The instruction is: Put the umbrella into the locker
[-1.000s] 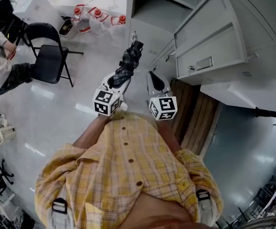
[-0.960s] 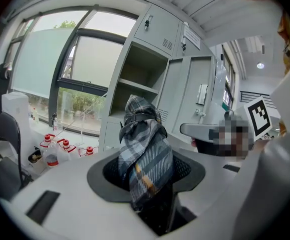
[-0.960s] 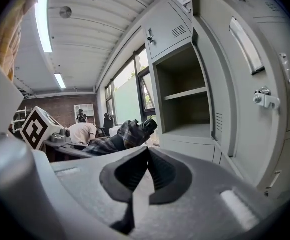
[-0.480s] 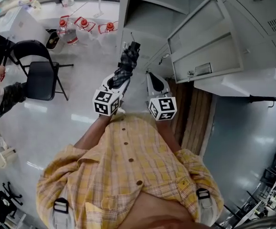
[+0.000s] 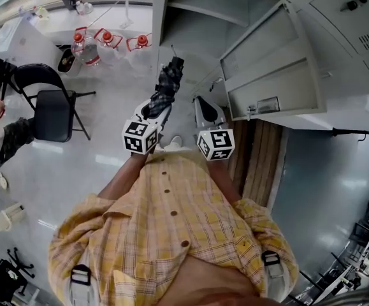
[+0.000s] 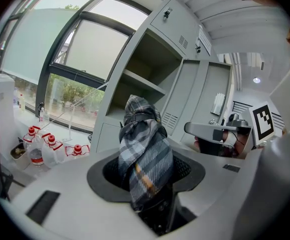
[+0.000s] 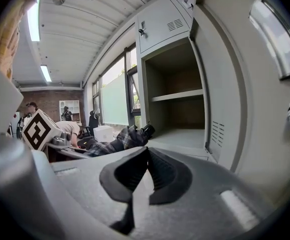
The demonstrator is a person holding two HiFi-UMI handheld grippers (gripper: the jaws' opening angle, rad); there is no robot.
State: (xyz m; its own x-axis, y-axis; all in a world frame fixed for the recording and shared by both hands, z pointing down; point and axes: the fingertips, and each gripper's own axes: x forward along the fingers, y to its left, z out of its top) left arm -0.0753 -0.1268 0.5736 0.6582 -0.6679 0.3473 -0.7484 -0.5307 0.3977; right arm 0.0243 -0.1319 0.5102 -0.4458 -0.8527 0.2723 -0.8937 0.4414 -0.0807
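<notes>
Left gripper (image 6: pixel 148 176) clamping folded plaid umbrella (image 6: pixel 140 134) (pointing at far open locker (image 7: pixel 177 96)), right gripper (image 7: pixel 147 156) jaws together, empty, alongside

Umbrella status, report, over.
Left gripper clamped on umbrella; right gripper shut, empty. Umbrella not yet in locker. Locker door open, path looks clear.

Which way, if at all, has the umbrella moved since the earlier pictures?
Yes. Against the open locker, the umbrella has moved toward the opening: its tip, earlier at the locker's left front edge, now sits in front of the compartment.
</notes>
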